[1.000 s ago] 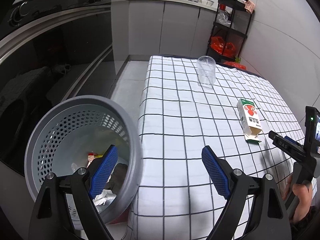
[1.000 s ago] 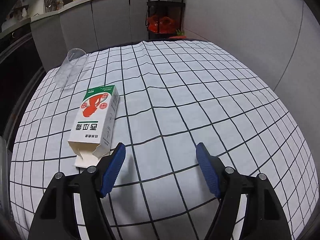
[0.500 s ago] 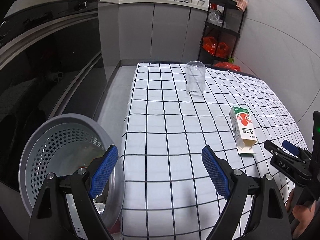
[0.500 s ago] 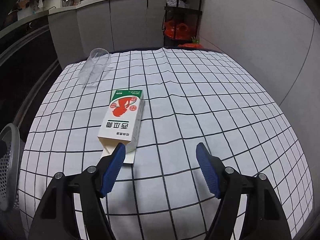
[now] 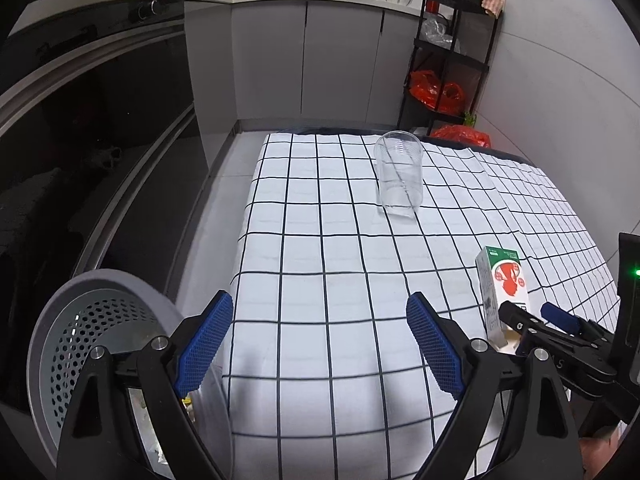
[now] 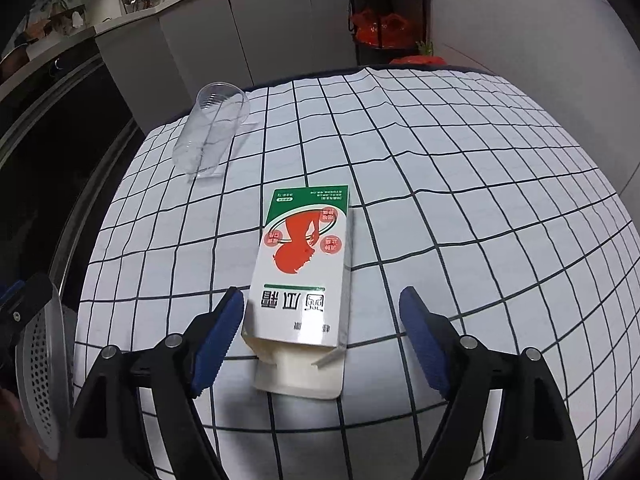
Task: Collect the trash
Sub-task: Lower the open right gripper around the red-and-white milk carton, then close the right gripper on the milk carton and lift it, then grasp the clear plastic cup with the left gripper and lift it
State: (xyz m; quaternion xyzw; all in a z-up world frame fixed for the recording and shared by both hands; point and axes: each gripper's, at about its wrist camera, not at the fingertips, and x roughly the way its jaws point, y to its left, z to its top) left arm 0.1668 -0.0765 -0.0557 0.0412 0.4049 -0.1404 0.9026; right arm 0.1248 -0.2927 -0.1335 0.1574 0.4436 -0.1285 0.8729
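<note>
Carton [image 6: 302, 276], lower centre of frame: likely empty, light, crushable; take across its long sides. Right gripper [image 6: 320, 338] fingers spread, opening, astride its open end, not touching. Left gripper [image 5: 320, 346] fingers spread, empty.

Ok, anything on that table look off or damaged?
The carton lies flat on the checked tablecloth, its near end torn open with flaps splayed. The clear cup stands upright and looks empty. No spill visible.

Checked table [image 5: 320, 280] bears carton [image 6: 304, 272], cup [image 5: 399, 176]

Dim, even indoor light, soft shadows under the jaws, strong fisheye bending at black-vignetted edges, perhaps slight blur.
</note>
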